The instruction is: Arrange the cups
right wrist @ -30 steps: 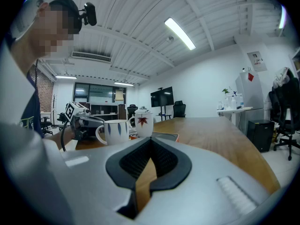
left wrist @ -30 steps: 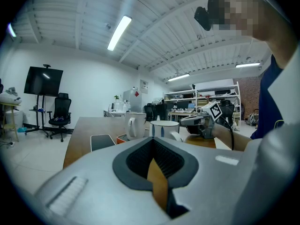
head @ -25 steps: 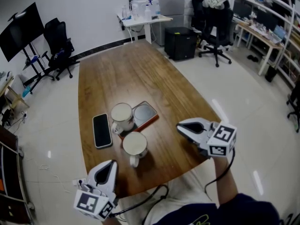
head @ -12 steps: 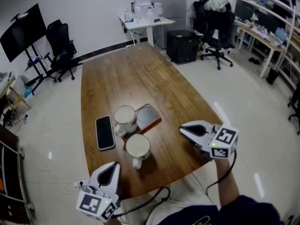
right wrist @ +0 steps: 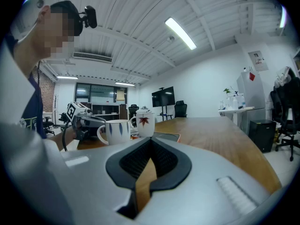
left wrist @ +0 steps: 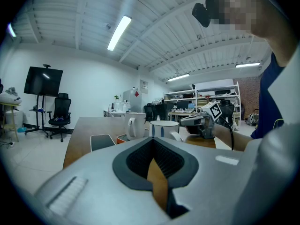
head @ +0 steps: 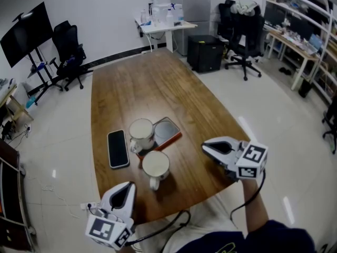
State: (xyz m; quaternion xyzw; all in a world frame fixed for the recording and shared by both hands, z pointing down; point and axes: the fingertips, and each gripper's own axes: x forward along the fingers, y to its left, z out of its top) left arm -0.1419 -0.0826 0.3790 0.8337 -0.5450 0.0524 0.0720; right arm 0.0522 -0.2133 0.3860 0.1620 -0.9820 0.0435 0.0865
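The white ceramic cup with blue marks (head: 156,165) was seen upright near the brown wooden counter's (head: 137,83) front edge, handle turned toward the person, judged nearer the left tool (head: 125,186) than the right tool (head: 207,147), both pressed together and empty.

Grey left gripper (left wrist: 153,149) in the foreground, black-padded jaws together with nothing between them, brown wooden table (left wrist: 86,125) beyond, short white blue-streaked mug (left wrist: 164,128) beside taller white handled mug (left wrist: 135,127), dark flat phone (left wrist: 102,141) left of them, right gripper (left wrist: 183,122) farther back.
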